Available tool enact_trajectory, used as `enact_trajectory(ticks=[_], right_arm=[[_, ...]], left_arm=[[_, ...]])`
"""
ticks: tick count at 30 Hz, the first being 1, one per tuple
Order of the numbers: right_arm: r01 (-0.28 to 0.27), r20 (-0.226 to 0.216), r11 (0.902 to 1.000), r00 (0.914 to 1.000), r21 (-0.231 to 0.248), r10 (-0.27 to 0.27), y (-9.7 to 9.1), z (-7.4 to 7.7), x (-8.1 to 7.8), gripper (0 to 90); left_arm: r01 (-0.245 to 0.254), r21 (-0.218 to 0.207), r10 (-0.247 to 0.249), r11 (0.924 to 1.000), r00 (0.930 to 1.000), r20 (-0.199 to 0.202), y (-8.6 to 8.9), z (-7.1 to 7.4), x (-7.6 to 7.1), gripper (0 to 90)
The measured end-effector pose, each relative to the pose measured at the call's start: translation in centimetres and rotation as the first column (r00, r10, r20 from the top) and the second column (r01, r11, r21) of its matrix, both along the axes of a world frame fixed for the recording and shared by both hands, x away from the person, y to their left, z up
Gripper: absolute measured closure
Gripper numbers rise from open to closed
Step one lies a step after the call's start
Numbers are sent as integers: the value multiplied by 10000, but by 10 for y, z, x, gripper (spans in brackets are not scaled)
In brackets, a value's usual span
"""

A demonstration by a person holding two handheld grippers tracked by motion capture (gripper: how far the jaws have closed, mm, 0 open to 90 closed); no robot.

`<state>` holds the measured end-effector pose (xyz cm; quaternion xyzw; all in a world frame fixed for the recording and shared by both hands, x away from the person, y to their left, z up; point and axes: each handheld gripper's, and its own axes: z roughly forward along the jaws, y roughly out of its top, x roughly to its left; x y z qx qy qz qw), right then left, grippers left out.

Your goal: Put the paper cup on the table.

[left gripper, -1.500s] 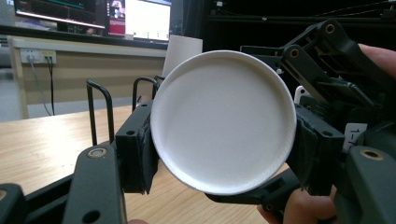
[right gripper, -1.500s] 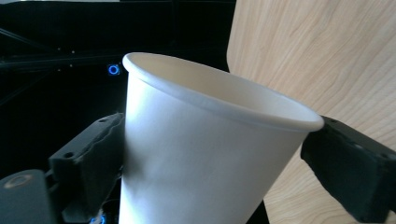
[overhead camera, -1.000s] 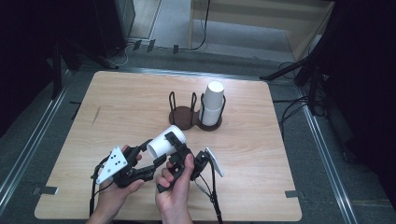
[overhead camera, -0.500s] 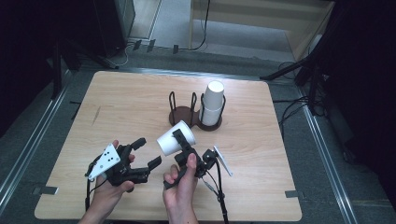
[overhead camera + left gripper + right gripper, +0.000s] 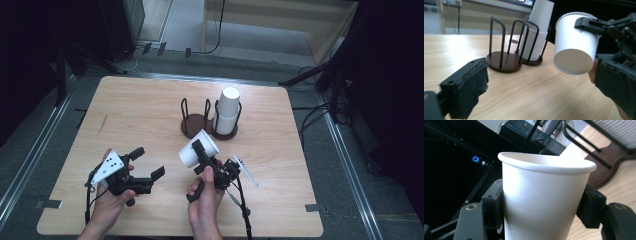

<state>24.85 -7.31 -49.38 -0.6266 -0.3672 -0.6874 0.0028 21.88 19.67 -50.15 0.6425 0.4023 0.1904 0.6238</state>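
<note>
The right claw (image 5: pixel 200 152) pinches a white paper cup (image 5: pixel 198 149) across its side wall, one jaw on each flank. The cup is held clear above the wooden table (image 5: pixel 150 110), its long axis tilted: in the high view the open rim points up and away from the person's right hand (image 5: pixel 205 200), the flat base down toward the left claw (image 5: pixel 148 164). That claw's jaws have just been opening and stand spread, nothing between them, well apart from the cup.
</note>
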Motion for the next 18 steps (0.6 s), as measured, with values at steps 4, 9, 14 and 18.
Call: enact_trajectory(ticks=[4,9,14,18], right_arm=[[80,298,9971,9995,-757,-57,-3,0,0,335],[110,635,9871,9980,-1600,-8,-6,-1,0,332],[260,1056,9617,9944,-2727,31,-8,0,0,329],[429,1388,9435,9903,-3284,33,-11,-1,0,327]], left_arm=[[-184,315,194,9993,9994,-295,4,-3,2,0],[-353,523,387,9980,9971,-659,13,-9,5,0],[-546,691,604,9961,9946,-847,23,-15,8,0],[-726,890,829,9934,9896,-1179,31,-21,11,0]])
